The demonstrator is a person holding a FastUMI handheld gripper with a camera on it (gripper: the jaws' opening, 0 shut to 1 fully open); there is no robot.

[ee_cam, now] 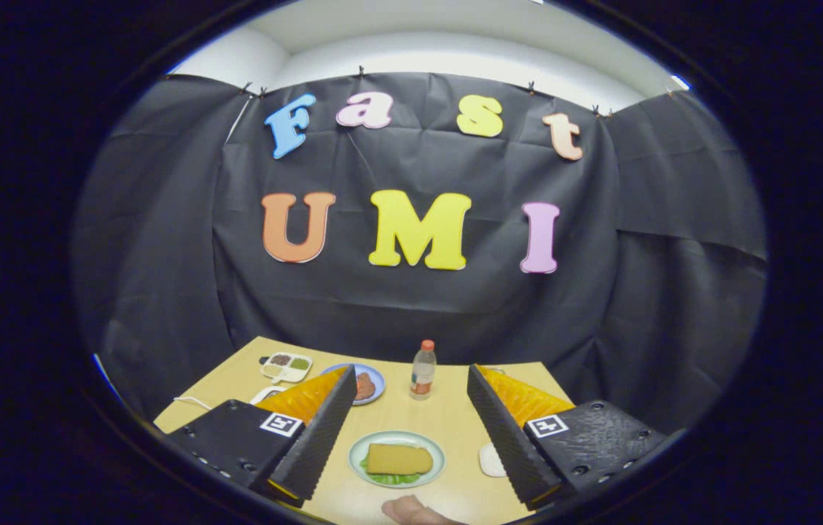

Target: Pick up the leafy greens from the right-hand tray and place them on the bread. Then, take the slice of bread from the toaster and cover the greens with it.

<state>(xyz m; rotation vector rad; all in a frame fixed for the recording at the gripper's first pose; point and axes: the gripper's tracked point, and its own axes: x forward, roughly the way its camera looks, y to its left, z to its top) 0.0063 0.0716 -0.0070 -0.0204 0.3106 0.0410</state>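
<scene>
A slice of bread [399, 459] lies on a pale green plate [434, 450] on the wooden table, between my two fingers and below them. Leafy greens [391, 479] stick out from under the slice at its near edge. My gripper [405, 426] hangs above the table, open wide, with nothing between the fingers [324, 437]. The toaster is hidden from me.
A clear bottle with an orange cap [423, 370] stands beyond the plate. A blue plate with brown food [366, 384] and a white divided tray [286, 367] sit further left. A white object [491, 460] lies by the right finger. A person's hand [411, 512] shows at the near table edge.
</scene>
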